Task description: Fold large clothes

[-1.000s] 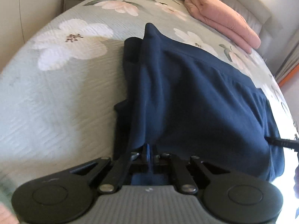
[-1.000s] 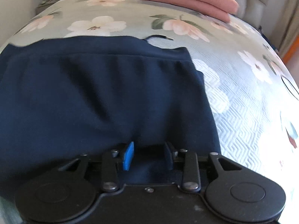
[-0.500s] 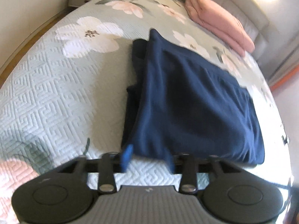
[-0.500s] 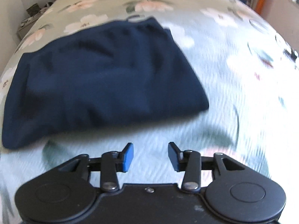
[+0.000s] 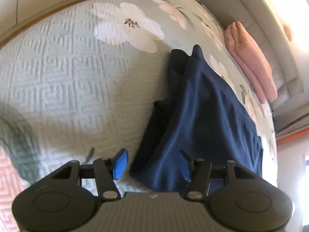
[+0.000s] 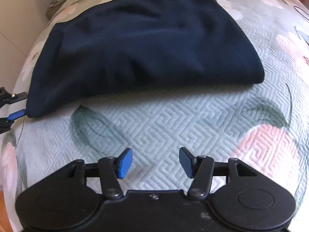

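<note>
**Folded navy garment on the bed, both grippers let go**

A bed (image 5: 63, 73) with a pale green quilted cover printed with big flowers fills the room; a padded headboard and a folded pink blanket (image 5: 251, 61) lie at its far end.

Left wrist view: the navy garment (image 5: 208, 116) lies folded in several layers on the cover, its near corner reaching in between the jaws of the left hand-held gripper (image 5: 152, 163). The jaws stand apart and the blue pads do not press on the cloth, so nothing is held. A lower layer sticks out unevenly along the garment's left edge.

Right wrist view: the garment (image 6: 146, 38) sits as a wide, soft bundle further up the bed, well apart from the right hand-held gripper (image 6: 155, 162). Its jaws are opening over bare cover with nothing between them. The left gripper's blue tip shows at the garment's left corner.

The cloth looks light, limp and thick, likely a knit: it will sag and slump when lifted and layers may slip apart. For another fold, I would pinch through all layers at the two near corners, keeping both hands level.
</note>
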Motion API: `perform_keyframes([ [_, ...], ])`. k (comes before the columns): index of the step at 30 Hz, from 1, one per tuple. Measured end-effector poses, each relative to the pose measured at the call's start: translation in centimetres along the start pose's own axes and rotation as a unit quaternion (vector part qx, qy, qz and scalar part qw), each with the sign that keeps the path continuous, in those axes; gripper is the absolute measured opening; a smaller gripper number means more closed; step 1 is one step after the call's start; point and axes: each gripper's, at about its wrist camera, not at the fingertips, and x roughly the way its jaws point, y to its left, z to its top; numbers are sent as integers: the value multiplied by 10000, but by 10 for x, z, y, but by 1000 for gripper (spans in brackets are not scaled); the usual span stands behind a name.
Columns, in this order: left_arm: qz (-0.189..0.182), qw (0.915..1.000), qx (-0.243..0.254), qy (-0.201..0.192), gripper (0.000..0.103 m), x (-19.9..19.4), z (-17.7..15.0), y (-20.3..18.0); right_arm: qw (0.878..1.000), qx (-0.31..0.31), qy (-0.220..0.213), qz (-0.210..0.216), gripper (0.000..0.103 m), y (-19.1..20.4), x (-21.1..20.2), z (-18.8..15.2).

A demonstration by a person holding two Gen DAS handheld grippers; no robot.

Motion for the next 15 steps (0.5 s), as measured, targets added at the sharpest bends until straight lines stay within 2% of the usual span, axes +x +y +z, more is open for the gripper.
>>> perform_keyframes([
  [4, -200, 9995, -225, -11, 58, 10, -2, -3, 9997, -211, 106, 105, 67, -17, 3, 8],
  [8, 30, 9991, -402, -136, 58, 21, -1, -1, 9989, -315, 206, 273, 67, -30, 3, 13],
  [13, 136, 9982, -497, -291, 57, 23, -8, 0, 9979, -352, 251, 478, 67, -38, 4, 18],
  [15, 114, 9982, -491, -338, 64, 26, -9, -1, 9975, -358, 296, 532, 67, -39, 7, 20],
])
